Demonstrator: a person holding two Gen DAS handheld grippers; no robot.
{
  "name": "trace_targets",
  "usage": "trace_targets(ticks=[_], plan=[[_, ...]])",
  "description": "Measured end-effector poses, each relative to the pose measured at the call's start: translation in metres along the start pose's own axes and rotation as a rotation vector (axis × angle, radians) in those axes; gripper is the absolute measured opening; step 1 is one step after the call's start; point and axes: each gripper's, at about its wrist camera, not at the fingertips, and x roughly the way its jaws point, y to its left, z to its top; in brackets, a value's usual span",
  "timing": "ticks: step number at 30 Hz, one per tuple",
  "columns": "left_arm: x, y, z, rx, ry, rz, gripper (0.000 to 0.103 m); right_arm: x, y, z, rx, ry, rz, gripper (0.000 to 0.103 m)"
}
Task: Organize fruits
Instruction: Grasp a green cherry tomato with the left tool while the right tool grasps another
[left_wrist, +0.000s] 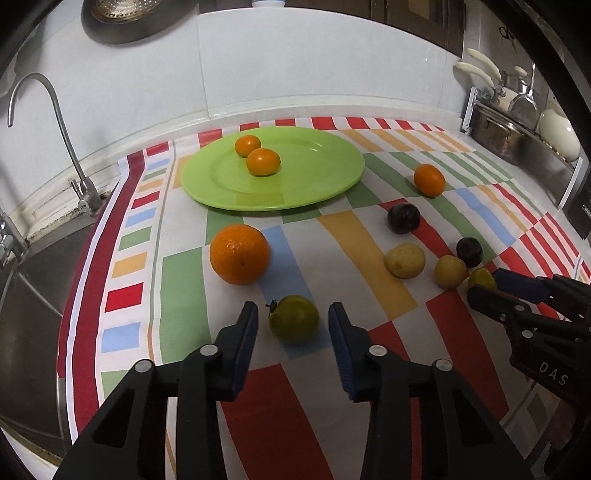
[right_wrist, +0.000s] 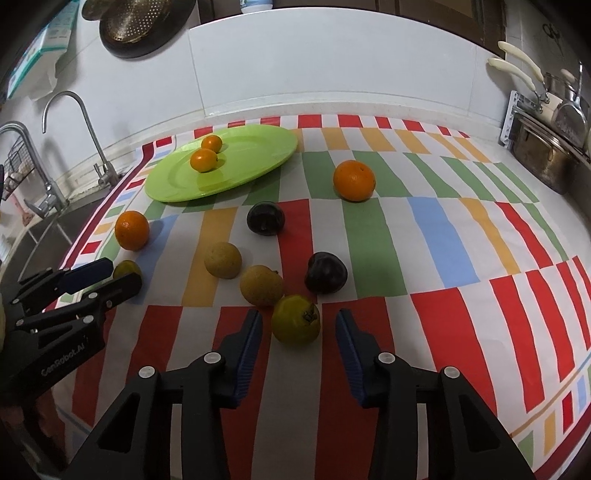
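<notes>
Striped tablecloth (right_wrist: 436, 236), white tiles (right_wrist: 332, 66) — sink (left_wrist: 33, 280) left

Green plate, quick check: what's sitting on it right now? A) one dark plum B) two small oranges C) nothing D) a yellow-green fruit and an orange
B: the green plate carries only two small oranges; every other fruit lies on the striped cloth.

Both tongs (left_wrist: 293, 317) (right_wrist: 298, 325) are black plastic with ribbed blue pads, silver rivets, white lettering.
</notes>
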Motion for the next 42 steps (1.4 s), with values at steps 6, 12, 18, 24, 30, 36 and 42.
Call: trace_targets(ticks=[6,12,18,24,30,36,42], plan=[[0.001,-0.001,-0.001,-0.011,0.004,0.002,0.029,0.001,-0.001,0.002,-0.011,0.003,0.012,0.029],[-0.011,-0.005,-0.004,-0.013,-0.007,0.007,0.029,-0.005,-0.001,0.002,-0.030,-0.013,0.036,0.029],[-0.027,-0.011,-0.005,-0.027,-0.028,0.013,0.029,-0.019,0.000,0.005,-0.061,-0.043,0.067,0.029],[-0.046,-0.017,-0.002,-0.040,-0.064,0.031,0.028,-0.034,0.002,0.011,-0.098,-0.078,0.104,0.029],[-0.064,-0.021,0.004,-0.045,-0.103,0.047,0.028,-0.047,0.004,0.018,-0.126,-0.114,0.138,0.029],[-0.078,-0.024,0.011,-0.048,-0.144,0.050,0.028,-0.058,0.007,0.027,-0.149,-0.152,0.167,0.029],[-0.086,-0.024,0.022,-0.036,-0.178,0.056,0.028,-0.066,0.012,0.036,-0.167,-0.185,0.188,0.029]])
